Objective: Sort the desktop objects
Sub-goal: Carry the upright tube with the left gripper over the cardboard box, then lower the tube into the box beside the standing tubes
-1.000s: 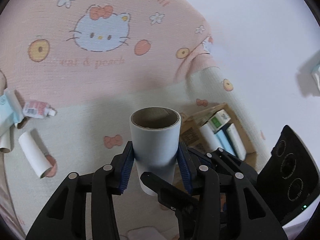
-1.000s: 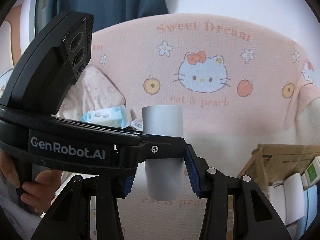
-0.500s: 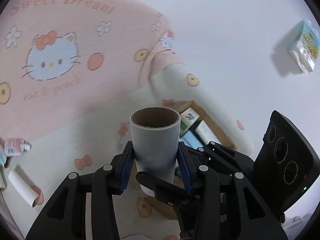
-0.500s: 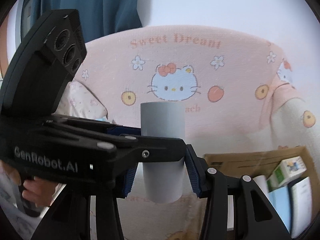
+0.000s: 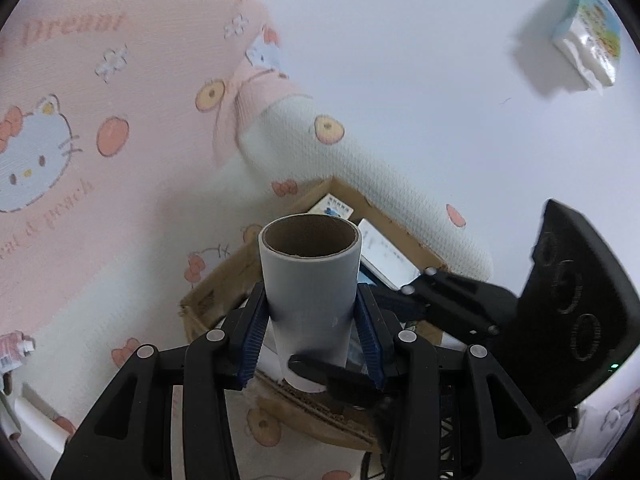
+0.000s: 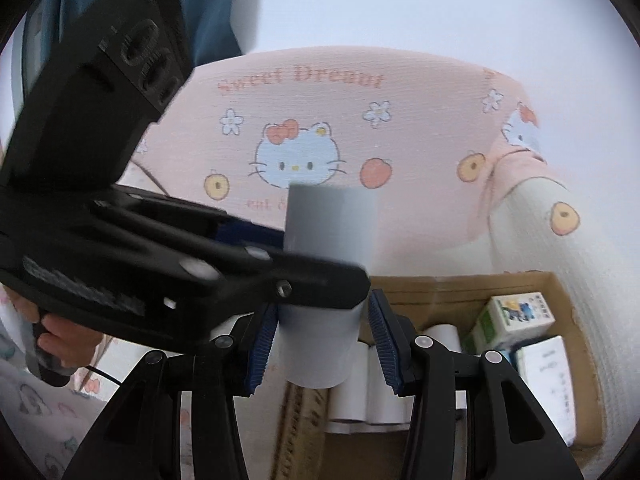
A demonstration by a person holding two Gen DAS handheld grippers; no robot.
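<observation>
On the bed, a big pink blanket point(image 5: 120, 128) with a cat face covers almost everything. Against its rolled white edge sits a brown cardboard box point(image 6: 460, 284). White rolls point(image 6: 368, 404) lie side by side at the box's near side, and small cartons point(image 6: 516, 316) stand at its right.

Above the box, the left hand-held gripper point(image 5: 312, 336) holds a grey paper tube point(image 5: 310, 280) tight between its blue pads point(image 5: 252, 336). The tube stands upright with its open brown end on top. It hangs over the box and is not inside yet.

The right hand-held gripper point(image 6: 322, 344) sits close by, with a pad on each side of the same tube. I cannot tell if it squeezes or only waits there.

To do this step well, I think the tube should tip onto its side and go down next to the other rolls, clear of the cartons. The gripper should let go only when the tube is low, so it does not bounce out. A small toothpaste tube point(image 5: 12, 350) and another roll point(image 5: 40, 420) on the bed look like they are left to sort.
</observation>
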